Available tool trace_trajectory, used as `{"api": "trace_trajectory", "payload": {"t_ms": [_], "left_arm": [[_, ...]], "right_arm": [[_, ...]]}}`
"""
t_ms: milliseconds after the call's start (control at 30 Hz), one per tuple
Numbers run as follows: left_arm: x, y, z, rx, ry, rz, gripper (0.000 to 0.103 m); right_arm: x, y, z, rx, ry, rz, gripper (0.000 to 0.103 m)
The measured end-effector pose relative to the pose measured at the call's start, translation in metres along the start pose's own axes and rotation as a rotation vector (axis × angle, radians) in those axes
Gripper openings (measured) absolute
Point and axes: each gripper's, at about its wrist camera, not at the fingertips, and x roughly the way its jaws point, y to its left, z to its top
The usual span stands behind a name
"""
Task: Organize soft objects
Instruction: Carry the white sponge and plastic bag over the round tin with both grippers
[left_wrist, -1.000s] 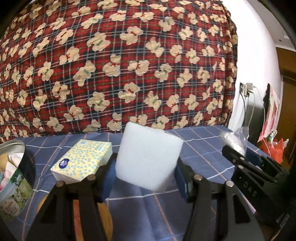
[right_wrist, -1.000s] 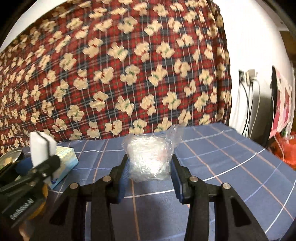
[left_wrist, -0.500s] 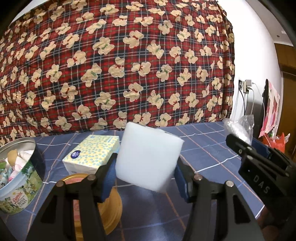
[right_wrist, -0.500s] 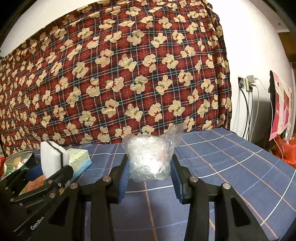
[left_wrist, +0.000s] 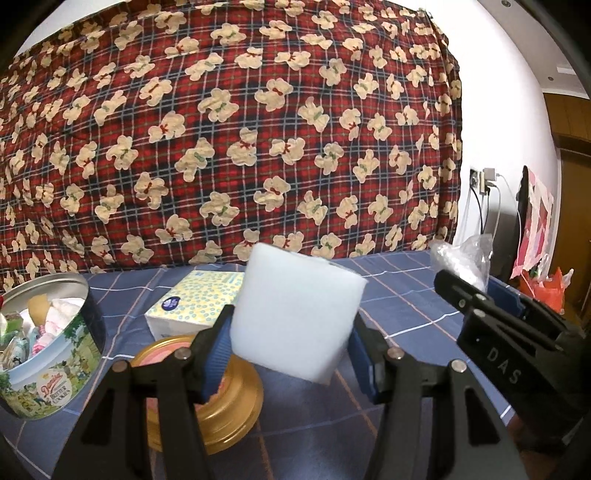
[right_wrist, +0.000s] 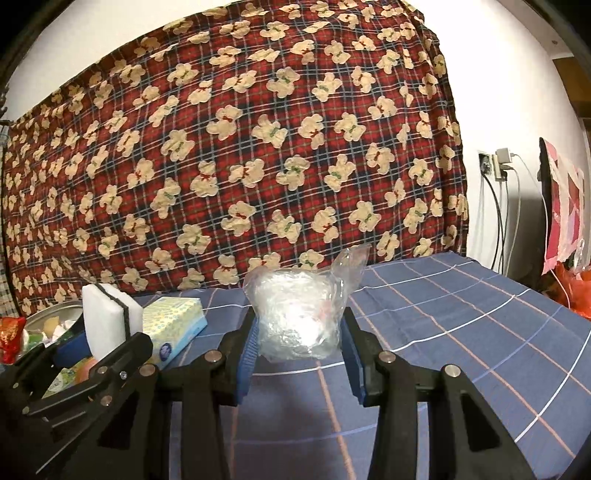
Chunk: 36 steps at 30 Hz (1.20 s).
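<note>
My left gripper (left_wrist: 291, 354) is shut on a white sponge block (left_wrist: 297, 312) and holds it above the table; the block also shows in the right wrist view (right_wrist: 107, 317). My right gripper (right_wrist: 299, 354) is shut on a crumpled clear plastic bag (right_wrist: 299, 317), also held above the table; the bag also shows in the left wrist view (left_wrist: 461, 258). An open round cookie tin (left_wrist: 55, 354) with several soft items inside stands at the left. A yellow-dotted tissue pack (left_wrist: 199, 301) lies behind the sponge, and it also shows in the right wrist view (right_wrist: 177, 321).
The tin's gold lid (left_wrist: 225, 406) lies upside down under the left gripper. A blue checked cloth (right_wrist: 461, 332) covers the table. A red bear-print blanket (left_wrist: 240, 129) hangs behind. Cables and a wall socket (right_wrist: 495, 166) are at the right.
Both grippers have risen and pulled back with their loads. The tin, lid and tissue pack have come more fully into the left wrist view.
</note>
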Motion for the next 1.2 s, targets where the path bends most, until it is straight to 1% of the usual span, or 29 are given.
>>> {"api": "trace_trajectory", "payload": {"t_ms": [267,467,667,800,900,1033,1200], "left_arm": [[-0.014,0.02,-0.003,-0.026,-0.005,0.019,0.057],[-0.021,0.046,-0.006,-0.066,-0.006,0.059,0.057],[-0.029,0.066,-0.008,-0.087,-0.011,0.079,0.057],[-0.034,0.081,-0.009,-0.089,-0.018,0.112,0.057],[-0.038,0.095,-0.01,-0.105,-0.017,0.132,0.057],[-0.045,0.115,-0.011,-0.107,-0.027,0.184,0.057],[-0.052,0.147,-0.013,-0.144,-0.018,0.239,0.057]], "right_arm": [[-0.004,0.024,-0.004,-0.016,0.002,0.047,0.045],[-0.003,0.051,-0.007,-0.044,0.015,0.097,0.045],[-0.005,0.079,-0.012,-0.094,0.013,0.141,0.045],[-0.003,0.099,-0.014,-0.13,0.028,0.179,0.045],[-0.005,0.114,-0.016,-0.154,0.017,0.206,0.045],[-0.002,0.135,-0.018,-0.169,0.029,0.244,0.045],[0.002,0.156,-0.021,-0.191,0.049,0.279,0.045]]}}
